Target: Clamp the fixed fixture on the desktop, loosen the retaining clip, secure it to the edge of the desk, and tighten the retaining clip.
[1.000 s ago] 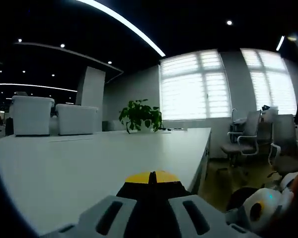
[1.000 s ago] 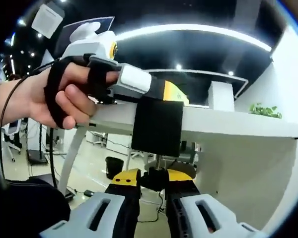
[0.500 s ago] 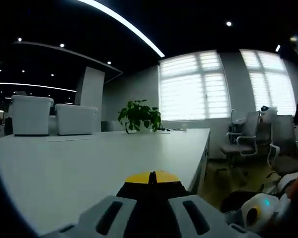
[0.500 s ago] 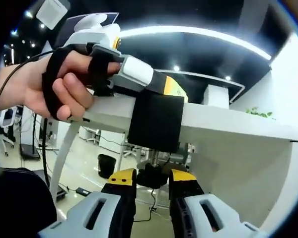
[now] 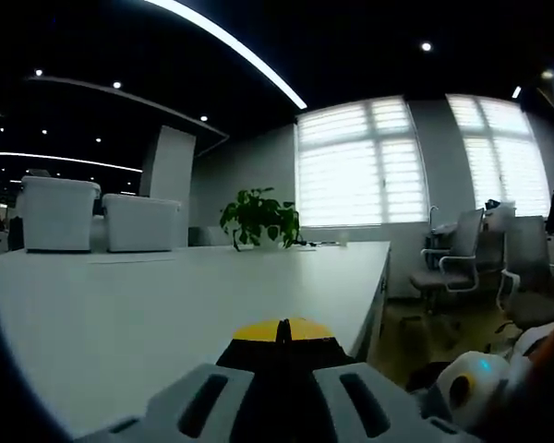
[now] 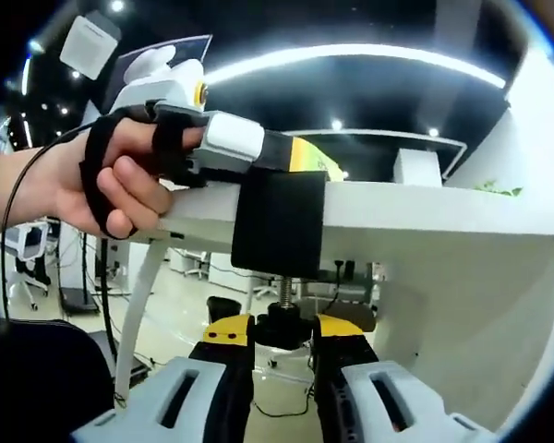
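The black fixture (image 6: 277, 221) is seated over the desk (image 6: 415, 208) edge. Its screw knob (image 6: 282, 325), hanging below the desktop, is pinched between the narrowed jaws of the right gripper (image 6: 283, 330). The left gripper (image 5: 279, 334) is closed on the fixture's top.

An office: long white desk (image 5: 166, 305), swivel chairs (image 5: 452, 263) at right, blinded windows (image 5: 360, 161), ceiling strip lights (image 5: 231, 41).

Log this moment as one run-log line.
stage: tightening | left gripper: shut on black clamp, held on desk edge | right gripper: shut on screw knob under desk
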